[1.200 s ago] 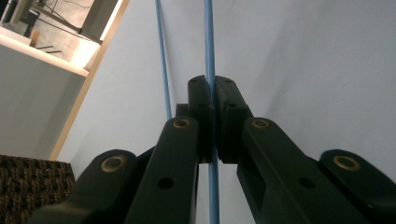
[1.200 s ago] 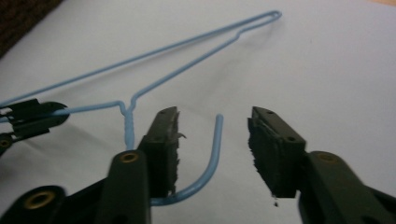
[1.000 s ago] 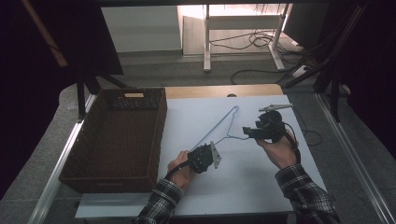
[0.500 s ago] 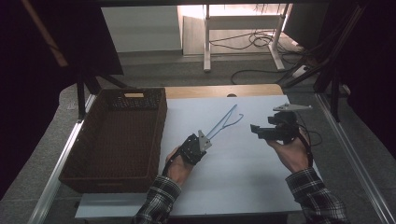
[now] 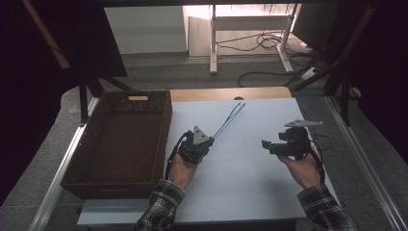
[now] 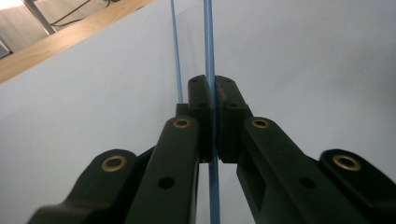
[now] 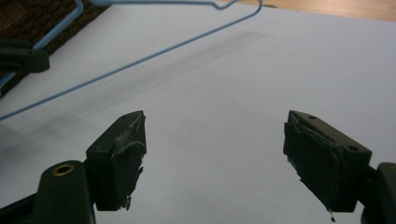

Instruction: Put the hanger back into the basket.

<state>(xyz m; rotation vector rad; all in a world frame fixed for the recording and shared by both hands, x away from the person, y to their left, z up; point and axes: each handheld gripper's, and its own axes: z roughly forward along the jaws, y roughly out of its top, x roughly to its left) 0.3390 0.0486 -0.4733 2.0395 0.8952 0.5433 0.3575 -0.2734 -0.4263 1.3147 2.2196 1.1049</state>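
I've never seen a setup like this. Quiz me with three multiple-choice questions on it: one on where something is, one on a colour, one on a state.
1. The wicker basket sits where?
A. table's left side
B. table's right side
C. on the floor

2. The wire hanger is:
A. red
B. blue
C. yellow

3. The right gripper is:
A. clamped on the hanger
B. open, holding nothing
C. inside the basket

Answers: A, it lies left of the white sheet; B, its wire shows blue; B, its jaws stand apart, while the left gripper grips the hanger.
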